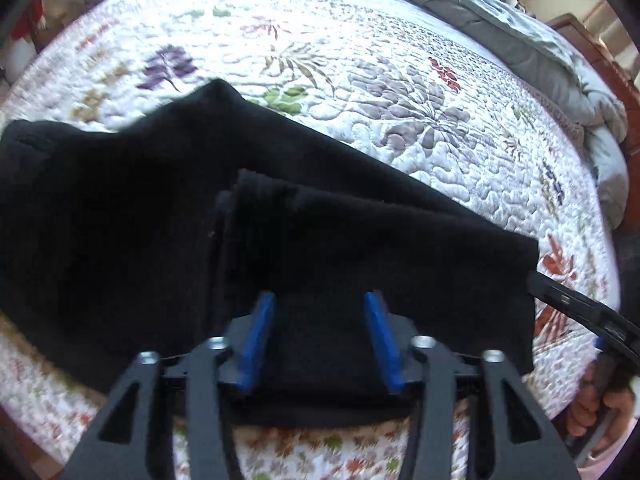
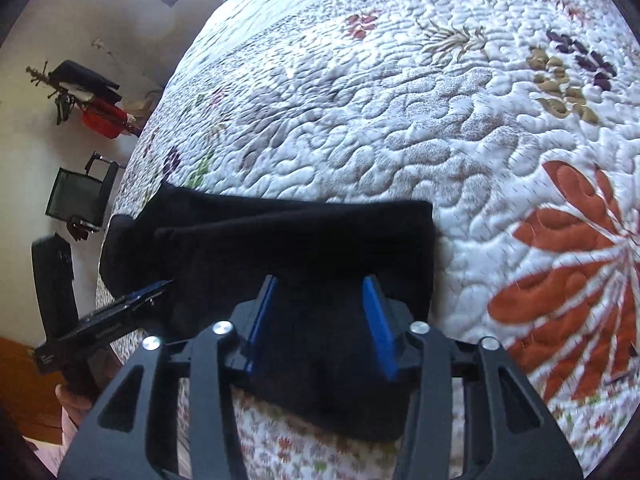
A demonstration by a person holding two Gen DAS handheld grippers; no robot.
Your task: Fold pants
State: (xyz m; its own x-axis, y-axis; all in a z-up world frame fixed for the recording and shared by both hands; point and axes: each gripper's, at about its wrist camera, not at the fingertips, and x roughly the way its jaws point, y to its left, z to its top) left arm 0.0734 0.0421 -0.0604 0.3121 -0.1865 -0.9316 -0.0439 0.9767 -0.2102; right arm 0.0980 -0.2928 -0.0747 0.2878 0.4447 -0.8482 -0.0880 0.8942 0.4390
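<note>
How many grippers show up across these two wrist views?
2. The left gripper hangs over the near edge of the black pants on the floral quilt, jaws apart. The right gripper hangs over the pants' other end, jaws also apart.

Beyond the black pants the quilted bed lies open and flat, giving wide room ahead. A bunched grey duvet blocks the far edge. The right claw stands at the pants' right edge, narrowing passage there.
</note>
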